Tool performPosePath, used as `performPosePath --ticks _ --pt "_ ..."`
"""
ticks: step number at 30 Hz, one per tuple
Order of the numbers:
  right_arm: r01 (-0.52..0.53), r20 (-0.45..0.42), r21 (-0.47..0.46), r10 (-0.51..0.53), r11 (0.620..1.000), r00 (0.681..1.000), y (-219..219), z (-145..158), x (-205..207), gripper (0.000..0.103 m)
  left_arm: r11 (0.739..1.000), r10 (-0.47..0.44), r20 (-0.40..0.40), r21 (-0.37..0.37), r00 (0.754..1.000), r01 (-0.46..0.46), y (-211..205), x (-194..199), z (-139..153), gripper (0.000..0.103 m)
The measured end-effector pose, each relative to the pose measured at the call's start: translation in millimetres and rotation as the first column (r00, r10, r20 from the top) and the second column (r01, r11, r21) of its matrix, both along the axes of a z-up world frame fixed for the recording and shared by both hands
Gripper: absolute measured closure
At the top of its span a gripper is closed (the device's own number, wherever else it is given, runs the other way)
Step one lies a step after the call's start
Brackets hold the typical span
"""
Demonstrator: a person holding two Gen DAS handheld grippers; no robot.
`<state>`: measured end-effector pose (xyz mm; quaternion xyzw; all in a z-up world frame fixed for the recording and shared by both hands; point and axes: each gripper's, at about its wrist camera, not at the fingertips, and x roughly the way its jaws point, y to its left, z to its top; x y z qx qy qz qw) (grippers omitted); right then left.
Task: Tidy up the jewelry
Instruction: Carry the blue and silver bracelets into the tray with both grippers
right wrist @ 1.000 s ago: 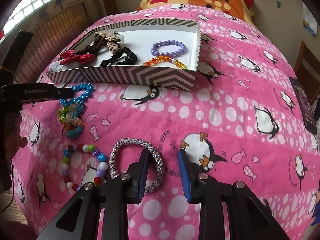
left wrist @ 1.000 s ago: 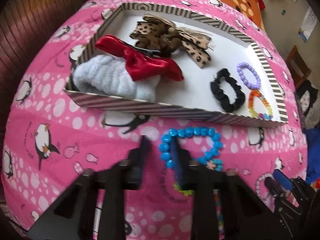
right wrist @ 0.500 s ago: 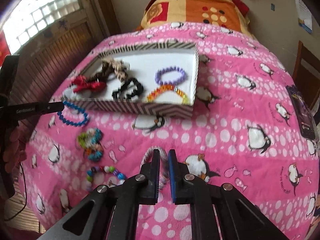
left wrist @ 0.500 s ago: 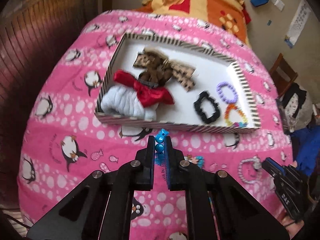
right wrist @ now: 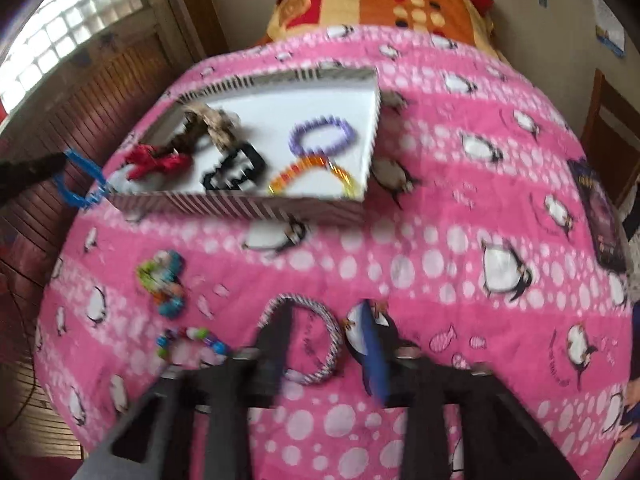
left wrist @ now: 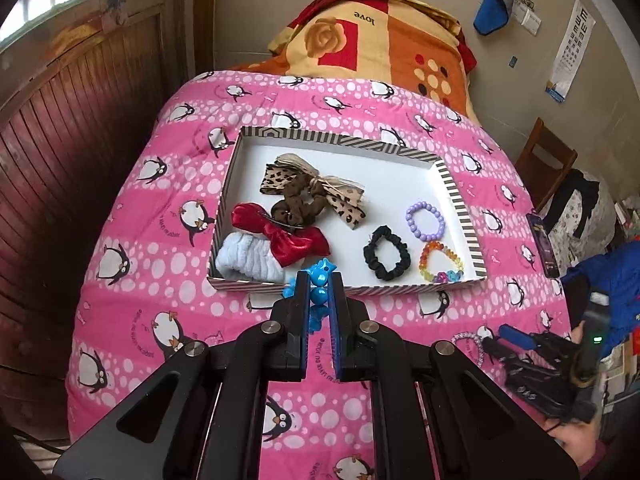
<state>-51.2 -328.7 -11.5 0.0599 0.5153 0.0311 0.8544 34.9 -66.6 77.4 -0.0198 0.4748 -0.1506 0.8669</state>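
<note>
A striped box (left wrist: pixel 460 196) with a white floor lies on the pink penguin blanket. It holds bows, a black scrunchie (left wrist: pixel 386 253), a purple bracelet (left wrist: pixel 425 222) and an orange bead bracelet (left wrist: pixel 440 266). My left gripper (left wrist: pixel 319 280) is shut on a blue bead bracelet (left wrist: pixel 320 276), held in the air at the box's near edge; it also shows in the right wrist view (right wrist: pixel 80 180). My right gripper (right wrist: pixel 326 316) is open, blurred, with the silver woven bangle (right wrist: pixel 308 340) lying on the blanket between its fingers.
A green and blue beaded piece (right wrist: pixel 164 284) and a multicolour bead bracelet (right wrist: pixel 192 344) lie on the blanket left of the bangle. A dark phone (right wrist: pixel 596 212) lies at the right. An orange pillow (left wrist: pixel 384 40) lies beyond the box.
My left gripper has closed on the blue bracelet and lifted it toward the box edge. My right gripper was shut at the bangle half a second ago and is now open around it.
</note>
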Motion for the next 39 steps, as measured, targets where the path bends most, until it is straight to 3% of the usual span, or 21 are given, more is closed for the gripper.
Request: performPosePath --ticks 4,5,6,9,17,21,29,35,39 --pt "-0.009 -0.029 -0.009 0.009 1.0 1.0 -3 -19 6 0.065 1.0 -0.01 0.0 0.005 1.0 0.01 -4 -1 0 0.096" --pt "-0.014 -0.029 -0.031 0.013 0.999 0.999 -2 -23 9 0.079 1.0 -0.011 -0.003 0.004 1.0 0.011 -5 0 0 0.096" --pt "-0.021 -0.037 -0.034 0.02 0.999 0.999 -1 -27 11 0.086 1.0 -0.012 -0.004 0.005 1.0 0.012 -5 0 0 0.096" --pt "-0.057 -0.032 -0.061 0.055 0.997 0.998 6 -28 13 0.097 1.0 -0.014 -0.004 0.01 1.0 0.014 -6 1 0 0.096" --pt "-0.01 0.065 0.027 0.008 1.0 0.998 -12 20 11 0.097 0.999 -0.04 0.009 0.014 0.999 0.04 -13 10 10 0.096" --pt "-0.005 0.101 0.021 0.003 1.0 0.995 -8 40 22 0.097 0.998 -0.068 0.019 0.02 0.998 0.067 -26 17 14 0.096" --pt "-0.014 0.12 0.009 0.013 1.0 0.993 -1 53 63 0.097 0.994 -0.103 -0.021 0.023 0.995 0.103 -58 42 5 0.096" --pt "-0.029 0.112 0.012 0.027 1.0 0.993 0 52 104 0.097 0.988 -0.143 -0.086 -0.065 0.986 0.138 -81 65 -7 0.096" --pt "-0.056 0.098 -0.005 0.056 0.998 0.994 5 48 135 0.097 0.989 -0.116 -0.167 -0.115 0.979 0.098 -75 86 -30 0.096"
